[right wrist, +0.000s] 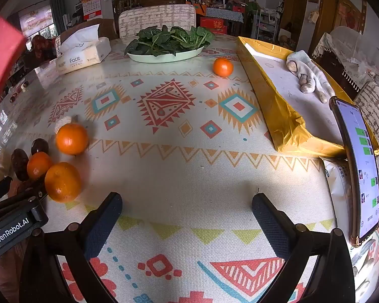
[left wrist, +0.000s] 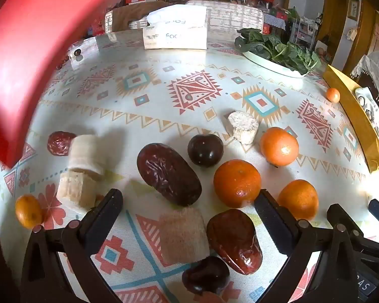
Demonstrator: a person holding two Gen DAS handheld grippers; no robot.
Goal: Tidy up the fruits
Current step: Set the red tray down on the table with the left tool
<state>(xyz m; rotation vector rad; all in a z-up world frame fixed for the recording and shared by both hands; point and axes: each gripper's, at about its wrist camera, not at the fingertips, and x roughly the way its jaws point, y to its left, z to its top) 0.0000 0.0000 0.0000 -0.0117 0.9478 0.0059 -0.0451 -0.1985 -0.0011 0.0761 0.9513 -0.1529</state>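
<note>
At the bottom of the left wrist view, the left gripper (left wrist: 188,208) stands with its two black fingers wide apart and nothing pressed between the pads. Between and just below them lie a dark round plum-like fruit (left wrist: 206,275), a pale rough cut block (left wrist: 183,234) (I cannot tell what food it is) and a wrinkled red-brown date (left wrist: 233,241). A larger dark wrinkled date (left wrist: 168,174) lies just above the fingers, in the middle of the frame.

To the right of it sits a cluster of three orange mandarins (left wrist: 237,183), close together, and one glossy dark plum (left wrist: 205,150) just above the large date. At the left, two pale cut chunks (left wrist: 84,154) are stacked, touching each other, and a small orange mandarin (left wrist: 27,210) lies at the lower left edge. One more small orange fruit (left wrist: 333,95) lies alone at the right, well apart from the others.

In the right wrist view, the right gripper (right wrist: 187,208) is also fully open, over bare patterned tablecloth (right wrist: 189,171). The fruit cluster appears at the left edge there. A white plate of green leaves (right wrist: 164,54) stands at the top, a white tissue pack (right wrist: 83,56) at upper left, and a lit phone (right wrist: 358,166) stands upright at the right.
</note>
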